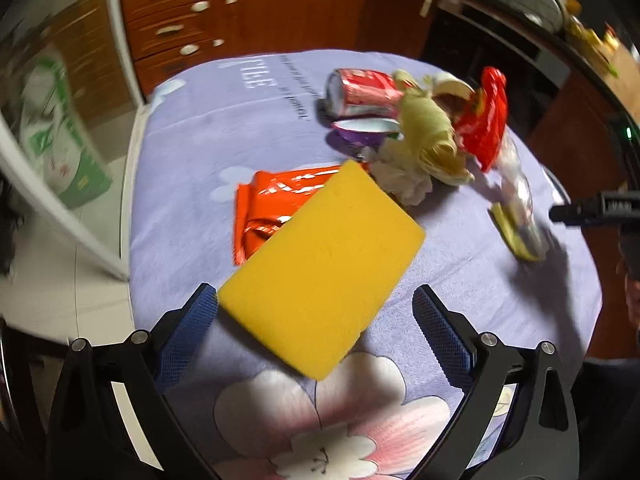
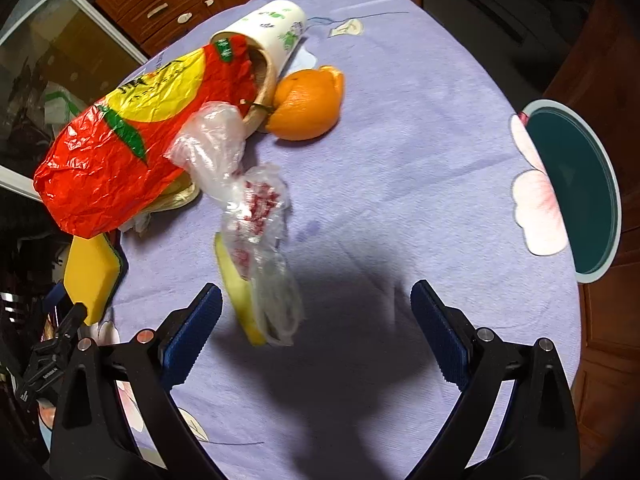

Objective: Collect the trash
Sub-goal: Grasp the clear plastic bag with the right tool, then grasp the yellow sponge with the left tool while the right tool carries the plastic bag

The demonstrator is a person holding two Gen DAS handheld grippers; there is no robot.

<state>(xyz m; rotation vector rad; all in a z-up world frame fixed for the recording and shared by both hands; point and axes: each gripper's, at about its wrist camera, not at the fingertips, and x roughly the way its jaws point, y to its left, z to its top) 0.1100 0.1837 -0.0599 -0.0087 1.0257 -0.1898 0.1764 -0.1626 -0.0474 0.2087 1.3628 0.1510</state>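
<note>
The bench [image 2: 400, 128], under a lilac flowered cloth [image 1: 240, 128], carries a yellow sponge [image 1: 324, 268], an orange wrapper [image 1: 272, 204], a crushed can [image 1: 360, 90], a red bag [image 2: 132, 140], a paper cup [image 2: 272, 28] and an orange [image 2: 308, 104].

Right gripper [image 2: 316, 334]: we see its blue-padded jaws spread wide, nothing between them.
Clear plastic bag [image 2: 256, 232]: crumpled, lying over a yellow strip [image 2: 240, 300] just ahead of our left finger.
Red and yellow bag [image 2: 132, 140]: crumpled, against the tipped paper cup [image 2: 272, 28].
Orange peel [image 2: 308, 104]: beside the cup.
Yellow sponge [image 2: 90, 276]: far left.
Teal bin [image 2: 576, 188]: beyond the lilac tablecloth [image 2: 420, 160], right.
</note>
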